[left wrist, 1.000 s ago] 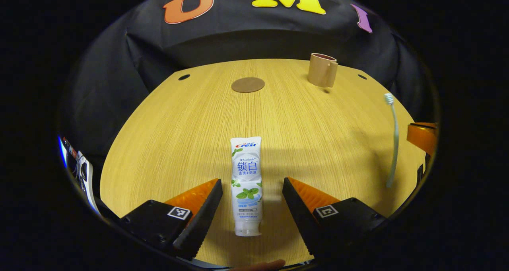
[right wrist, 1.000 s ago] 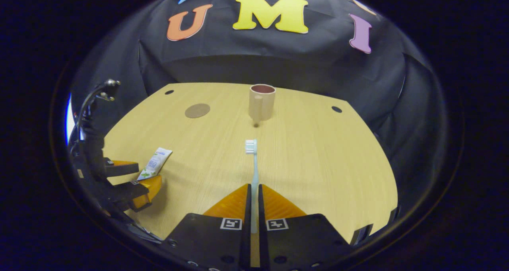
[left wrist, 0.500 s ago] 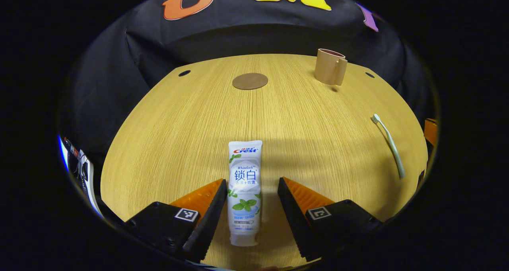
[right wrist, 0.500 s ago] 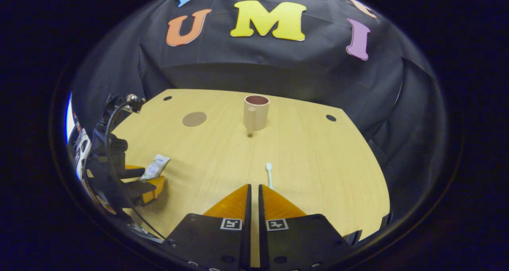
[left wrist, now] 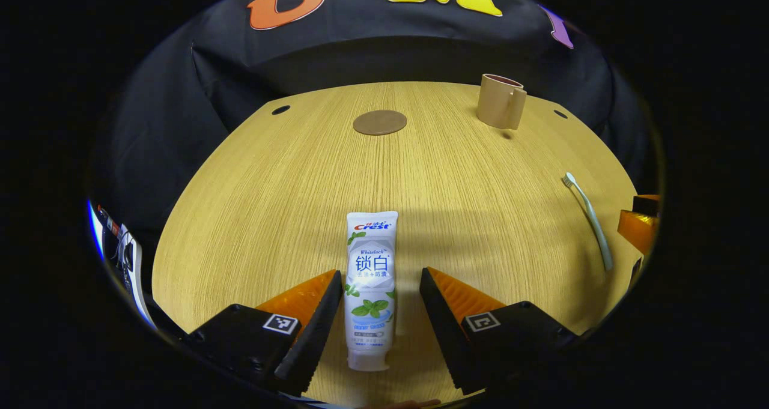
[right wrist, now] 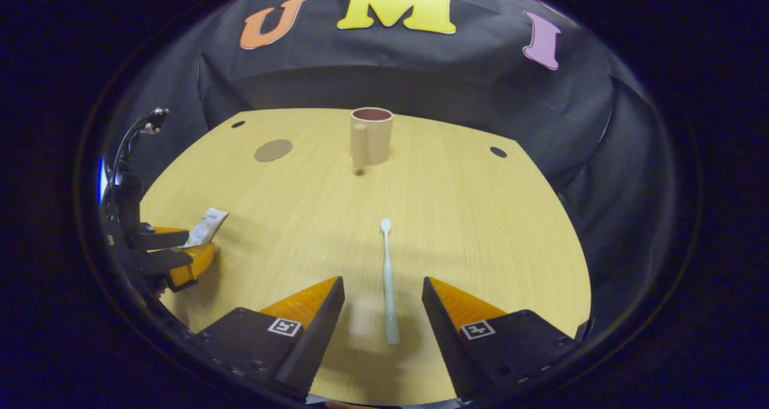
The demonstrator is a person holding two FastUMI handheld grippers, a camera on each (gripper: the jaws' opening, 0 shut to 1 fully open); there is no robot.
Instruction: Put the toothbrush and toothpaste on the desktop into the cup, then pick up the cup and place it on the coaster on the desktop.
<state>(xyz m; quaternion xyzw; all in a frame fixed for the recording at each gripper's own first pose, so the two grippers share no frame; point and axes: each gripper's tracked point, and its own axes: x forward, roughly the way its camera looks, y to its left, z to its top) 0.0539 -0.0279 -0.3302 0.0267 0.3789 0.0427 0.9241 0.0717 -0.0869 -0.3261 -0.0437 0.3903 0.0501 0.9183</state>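
Your left tongs (left wrist: 379, 286) are spread wide around the toothpaste (left wrist: 370, 277), which lies flat on the tabletop (left wrist: 270, 205); the left finger sits right against the tube's edge, the right one stands apart. Your right tongs (right wrist: 382, 293) are also released, straddling the handle of the toothbrush (right wrist: 388, 277) without touching it, bristle end pointing toward the cup (right wrist: 370, 136). The cup stands upright at the far side, empty, well apart from the coaster (right wrist: 273, 150) to its left.
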